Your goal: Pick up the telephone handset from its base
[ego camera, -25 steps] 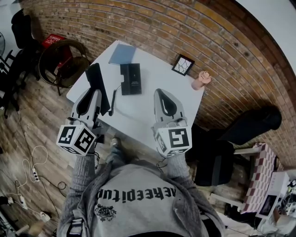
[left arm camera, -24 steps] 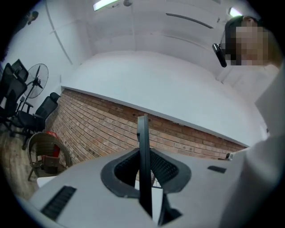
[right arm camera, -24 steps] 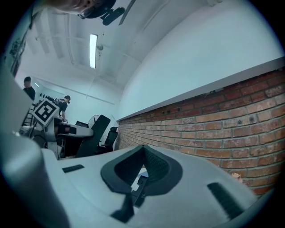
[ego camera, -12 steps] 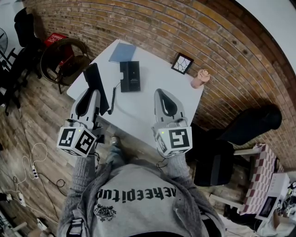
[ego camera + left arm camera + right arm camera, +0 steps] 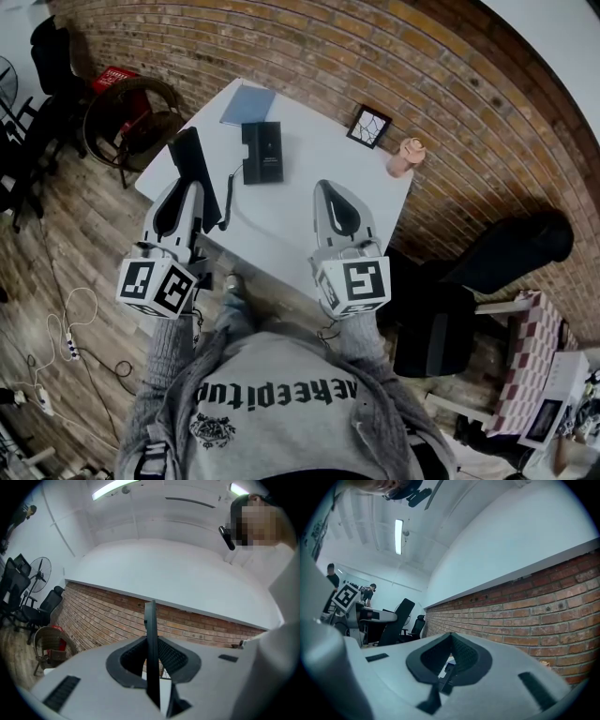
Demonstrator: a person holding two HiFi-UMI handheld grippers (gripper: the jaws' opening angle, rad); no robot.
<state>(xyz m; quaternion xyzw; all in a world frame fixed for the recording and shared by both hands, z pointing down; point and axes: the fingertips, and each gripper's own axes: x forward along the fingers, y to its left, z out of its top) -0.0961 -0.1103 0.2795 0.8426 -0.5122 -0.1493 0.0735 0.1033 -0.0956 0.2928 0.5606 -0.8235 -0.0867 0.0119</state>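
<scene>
Risk nearest the body first: a thin grip. Left gripper (image 5: 189,192) closed on the black handset (image 5: 192,155), clamped edge-on across its narrow thickness, with a good part of its length sticking out past the pads, up in the air over the near-left edge of the white table (image 5: 309,164) and clear of its base. Could pivot or slide out if tilted or jerked, judging by how slim the slab looks between the pads in the left gripper view. Right gripper (image 5: 324,187) alongside, jaws together on nothing, hovering over the table's near edge; no help if the handset slips.

Next out, the coiled cord (image 5: 228,195), hanging from the handset toward the base (image 5: 263,153). Looks slack now, but pulling farther away may draw it taut, drag the base across the smooth top, or tug the handset loose.

Farther back, base lying flat with its cradle empty, blue notebook (image 5: 247,106) just behind it, out of the cord's line. Well to the right, near the brick wall, small picture frame (image 5: 370,129) and pink cup (image 5: 407,159): at little risk unless the right gripper swings wide.
</scene>
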